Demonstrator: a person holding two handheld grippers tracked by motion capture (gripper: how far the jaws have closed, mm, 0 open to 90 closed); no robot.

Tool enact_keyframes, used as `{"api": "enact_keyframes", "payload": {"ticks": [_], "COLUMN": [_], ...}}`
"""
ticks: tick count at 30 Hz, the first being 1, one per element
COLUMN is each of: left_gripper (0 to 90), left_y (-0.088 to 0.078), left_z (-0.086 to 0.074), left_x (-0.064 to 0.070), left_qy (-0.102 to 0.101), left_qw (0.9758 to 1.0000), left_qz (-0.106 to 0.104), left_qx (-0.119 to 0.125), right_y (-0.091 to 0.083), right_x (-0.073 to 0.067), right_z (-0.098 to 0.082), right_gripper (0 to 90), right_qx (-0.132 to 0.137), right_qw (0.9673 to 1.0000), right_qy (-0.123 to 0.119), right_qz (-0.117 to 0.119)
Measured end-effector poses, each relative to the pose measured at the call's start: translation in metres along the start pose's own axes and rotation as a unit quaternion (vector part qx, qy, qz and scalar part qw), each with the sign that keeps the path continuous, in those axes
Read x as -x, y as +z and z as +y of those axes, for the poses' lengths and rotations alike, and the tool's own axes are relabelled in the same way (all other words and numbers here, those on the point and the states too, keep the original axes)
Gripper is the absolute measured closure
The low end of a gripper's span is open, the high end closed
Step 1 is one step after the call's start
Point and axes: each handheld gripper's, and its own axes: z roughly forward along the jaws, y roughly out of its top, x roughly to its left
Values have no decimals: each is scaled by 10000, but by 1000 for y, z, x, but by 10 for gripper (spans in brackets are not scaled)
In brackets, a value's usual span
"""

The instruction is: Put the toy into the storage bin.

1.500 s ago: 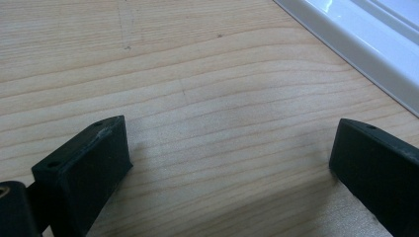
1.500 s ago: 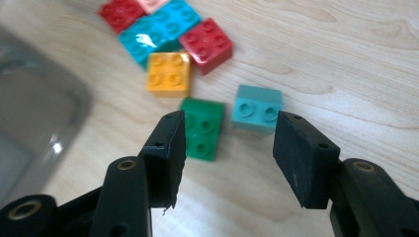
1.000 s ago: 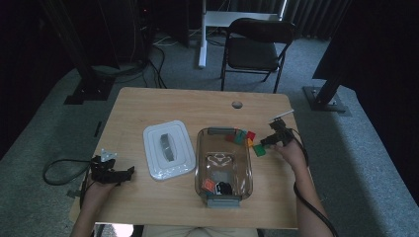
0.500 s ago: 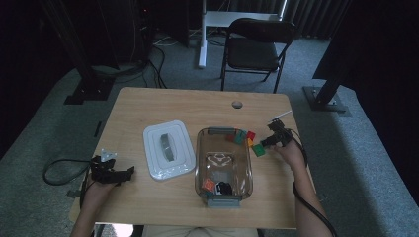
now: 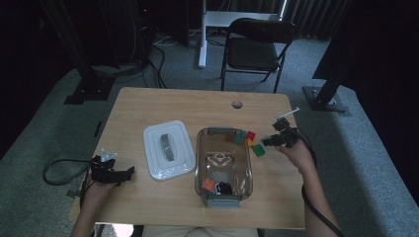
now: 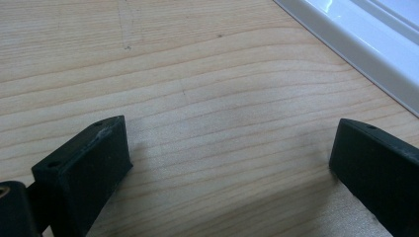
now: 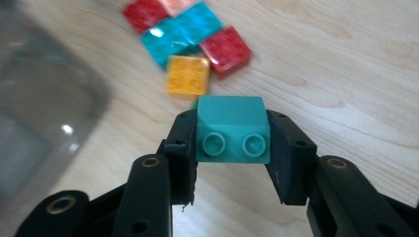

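Tabletop (image 5: 197, 106): pale wood grain, in a dim room with a folding chair (image 5: 254, 49) beyond its far edge.
Right gripper (image 7: 232, 143): jaws closed onto a teal brick (image 7: 232, 129), pinching it by its sides, lifted clear of the wood.
Loose bricks (image 7: 190, 37): red, teal and yellow, lying just ahead of the right gripper.
Clear container (image 5: 223, 165): just beside those bricks, on that gripper's left.
Left gripper (image 6: 227, 163): jaws spread wide, resting low over bare wood, nothing between them.
White lid (image 6: 356, 47): ahead and to that gripper's right.

Wooden table (image 5: 148, 106): lid (image 5: 168, 149), container (image 5: 223, 165), bricks (image 5: 245, 138)
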Motion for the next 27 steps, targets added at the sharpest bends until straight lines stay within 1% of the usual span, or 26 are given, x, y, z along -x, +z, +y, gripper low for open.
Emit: {"api": "enact_keyframes", "payload": {"ticks": [1, 2, 5, 6, 8, 10, 11, 12, 13, 14, 15, 18, 19, 20, 21, 22, 23, 25, 26, 27], "left_gripper": [27, 27, 26, 26, 27, 26, 27, 26, 26, 27, 26, 26, 26, 26, 26, 26, 26, 27, 26, 26], "left_y": [0, 0, 0, 0, 0, 0, 0, 0, 0, 0, 0, 0, 0, 0, 0, 0, 0, 0, 0, 0], "left_z": [0, 0, 0, 0, 0, 0, 0, 0, 0, 0, 0, 0, 0, 0, 0, 0, 0, 0, 0, 0], "left_x": [0, 0, 0, 0, 0, 0, 0, 0, 0, 0, 0, 0, 0, 0, 0, 0, 0, 0, 0, 0], "left_qy": [0, 5, 0, 1, 0, 0, 0, -1, -1, 0, -1, 0, -1, -1, -3, -2, -3, -3, -10, -4], "left_qw": [10000, 10000, 10000, 10000, 10000, 10000, 10000, 10000, 10000, 10000, 10000, 10000, 10000, 10000, 10000, 10000, 10000, 10000, 10000, 10000], "left_qz": [0, 1, 1, 0, 0, 0, 0, 0, 1, 0, 2, 4, 4, 4, 4, 5, 4, 2, -3, -2], "left_qx": [0, -1, 3, 2, 3, 2, 2, 2, 2, 1, 2, 10, 10, 11, 11, 12, 12, 5, 4, -3], "right_y": [0, -8, -17, -17, -23, -34, -34, -43, -43, -48, -57, -69, -69, -76, -76, -80, -80, -84, -86, -87], "right_x": [0, -6, -15, -15, -20, -26, -26, -32, -32, -34, -41, -54, -54, -63, -63, -74, -74, -85, -90, -95], "right_z": [0, 0, -2, -2, -4, -6, -6, -6, -6, -6, -5, -3, -3, -2, -2, 0, 0, 2, 3, 4], "right_gripper": [586, 587, 587, 587, 587, 587, 587, 587, 587, 587, 587, 587, 587, 587, 587, 587, 587, 587, 587, 587], "right_qx": [0, 47, 78, 78, 105, 175, 175, 218, 218, 271, 331, 423, 423, 491, 491, 517, 517, 533, 540, 552], "right_qw": [10000, 9999, 9995, 9995, 9990, 9982, 9982, 9974, 9974, 9969, 9957, 9926, 9926, 9896, 9896, 9865, 9865, 9836, 9829, 9811], "right_qy": [0, -115, -300, -300, -406, -551, -551, -656, -656, -701, -824, -1067, -1067, -1226, -1226, -1418, -1418, -1602, -1650, -1734], "right_qz": [0, 47, 109, 109, 147, 164, 164, 187, 187, 212, 277, 399, 399, 563, 563, 631, 631, 644, 617, 651]}}
